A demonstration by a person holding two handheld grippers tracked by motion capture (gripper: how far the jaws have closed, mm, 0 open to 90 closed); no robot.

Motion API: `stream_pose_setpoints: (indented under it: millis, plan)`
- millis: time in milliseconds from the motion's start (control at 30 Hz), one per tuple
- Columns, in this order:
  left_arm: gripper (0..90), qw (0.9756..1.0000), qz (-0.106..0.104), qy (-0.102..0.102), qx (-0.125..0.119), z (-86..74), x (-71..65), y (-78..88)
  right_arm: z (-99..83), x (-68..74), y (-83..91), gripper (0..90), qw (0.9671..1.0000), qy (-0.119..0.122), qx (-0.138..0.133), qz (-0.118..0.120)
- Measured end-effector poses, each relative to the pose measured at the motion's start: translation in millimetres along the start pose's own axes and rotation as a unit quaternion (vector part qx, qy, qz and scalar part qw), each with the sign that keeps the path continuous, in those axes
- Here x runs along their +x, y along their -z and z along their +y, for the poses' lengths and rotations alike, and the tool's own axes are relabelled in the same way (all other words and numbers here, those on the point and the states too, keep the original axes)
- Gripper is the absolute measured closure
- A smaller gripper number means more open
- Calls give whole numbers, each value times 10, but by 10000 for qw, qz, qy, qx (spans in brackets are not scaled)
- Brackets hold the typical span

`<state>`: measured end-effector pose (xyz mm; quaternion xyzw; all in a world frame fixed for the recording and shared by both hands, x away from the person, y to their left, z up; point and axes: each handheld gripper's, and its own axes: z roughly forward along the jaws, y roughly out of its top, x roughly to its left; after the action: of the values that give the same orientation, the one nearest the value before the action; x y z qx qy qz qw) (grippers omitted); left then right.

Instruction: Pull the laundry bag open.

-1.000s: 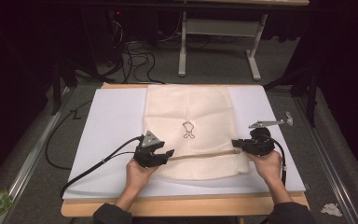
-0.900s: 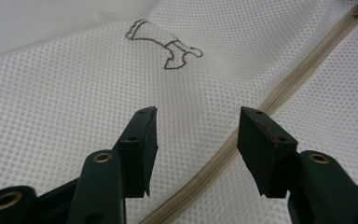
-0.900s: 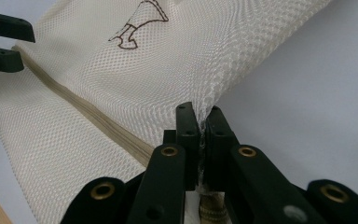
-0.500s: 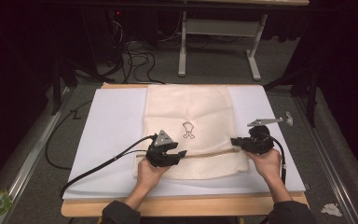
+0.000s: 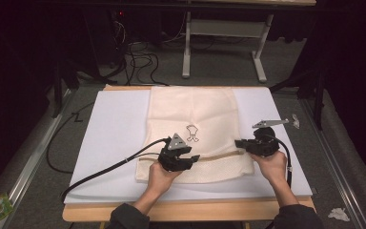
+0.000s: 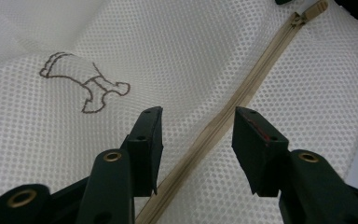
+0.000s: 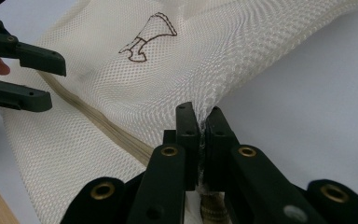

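Note:
A cream mesh bag point(image 5: 195, 109) with a small brown drawing lies flat on the white board. A tan zipper point(image 5: 219, 156) runs along its near edge. My left gripper point(image 5: 196, 158) hovers over the zipper's left half. In the left gripper view it point(image 6: 196, 126) is open, its jaws have just been closing, and the zipper point(image 6: 242, 98) runs between them untouched. The zipper pull point(image 6: 299, 19) sits far up the line. My right gripper point(image 5: 238, 143) is shut on the bag's right corner. In the right gripper view its jaws point(image 7: 202, 116) pinch the mesh by the zipper end.
The white board point(image 5: 114, 129) covers a wooden table whose bare edge point(image 5: 186, 210) runs along the front. Cables point(image 5: 138, 57) and a metal frame point(image 5: 224, 43) lie on the floor beyond. A crumpled scrap point(image 5: 338, 213) is on the floor at right.
My left gripper has slid right along the zipper toward the right gripper, and its jaws have narrowed. The right gripper has stayed where it was, still pinching the bag.

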<state>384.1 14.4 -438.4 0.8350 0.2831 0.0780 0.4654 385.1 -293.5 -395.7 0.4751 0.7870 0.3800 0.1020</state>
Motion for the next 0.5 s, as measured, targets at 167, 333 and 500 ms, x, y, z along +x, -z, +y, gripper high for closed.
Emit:
stream_pose_setpoints:
  millis: [167, 333, 500]
  plan:
    - [559, 9998, -118, -150, 22, 54, -82, -87, 18, 11, 2, 882, 10000, 12, -20, 23]
    - [586, 9997, -106, -224, 50, 68, -114, -154, 36, 22, 2, 882, 10000, 33, -34, 47]
    - [589, 9995, -95, -257, 143, 71, -124, -229, 53, 35, -5, 882, 9999, 31, -32, 90]
